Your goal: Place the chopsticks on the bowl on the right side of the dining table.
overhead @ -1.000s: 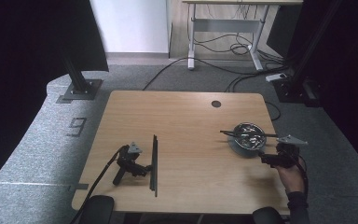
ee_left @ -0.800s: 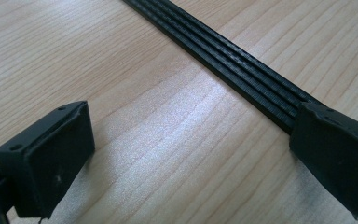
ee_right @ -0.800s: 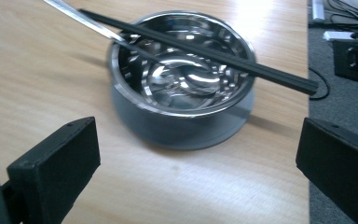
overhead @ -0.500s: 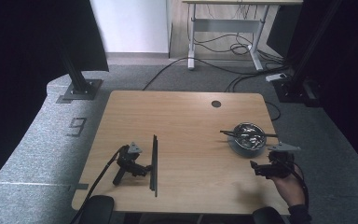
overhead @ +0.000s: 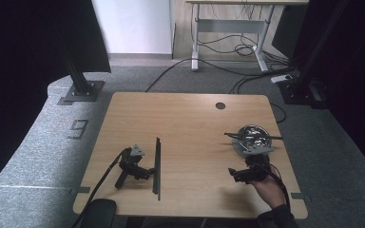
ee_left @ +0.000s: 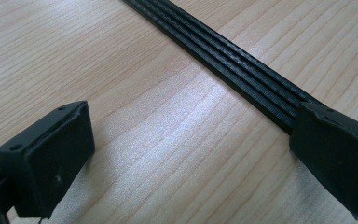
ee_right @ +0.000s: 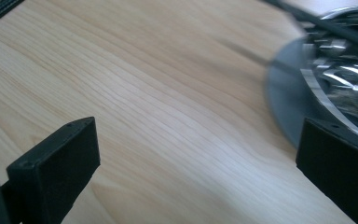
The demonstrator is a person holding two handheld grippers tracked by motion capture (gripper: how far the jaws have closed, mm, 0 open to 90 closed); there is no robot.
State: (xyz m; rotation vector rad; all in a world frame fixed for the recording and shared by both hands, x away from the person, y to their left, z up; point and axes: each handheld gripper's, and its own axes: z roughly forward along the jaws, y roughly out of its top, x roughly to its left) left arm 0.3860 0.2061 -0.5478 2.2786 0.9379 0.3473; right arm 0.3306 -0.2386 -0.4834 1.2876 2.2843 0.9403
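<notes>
- Left gripper [overhead: 148,172] lies on the light wooden table [overhead: 185,118], near the front-left edge, jaws spread wide, nothing between them; no hand on it in the high view.
- Long black ribbed strip [overhead: 157,167] lies flat just beside the left gripper's tips, running front to back; in the left gripper view the strip [ee_left: 223,56] crosses diagonally and passes under or against the right-hand jaw, contact unclear.
- Right gripper [overhead: 234,173] held by the person's right hand [overhead: 266,187] near the front-right corner, jaws released and wide apart, gripping nothing.
- Shiny round metal bowl of black and silver parts [overhead: 253,136] sits on a grey flat plate [overhead: 253,149], just behind the right gripper, close to the table's right edge; not touching the gripper.
- In the right gripper view the bowl [ee_right: 349,60] is blurred at upper right, the grey plate [ee_right: 284,93] is beside the right-hand jaw; bare wood between the jaws.
- Thin black rod [overhead: 254,137] lies across the bowl, ends sticking out both sides.
- Open room: wide bare wood in the table's middle and back, between strip and bowl; little margin right of the bowl and in front of both grippers.
- Small round cable hole [overhead: 220,105] near the back edge.
- Black cable [overhead: 102,178] trails from the left gripper off the front-left edge.
- Room: grey carpet [overhead: 38,142], black post on a base plate [overhead: 81,88] back left, white desk frame [overhead: 228,33] with loose cables behind, dark curtains either side.
</notes>
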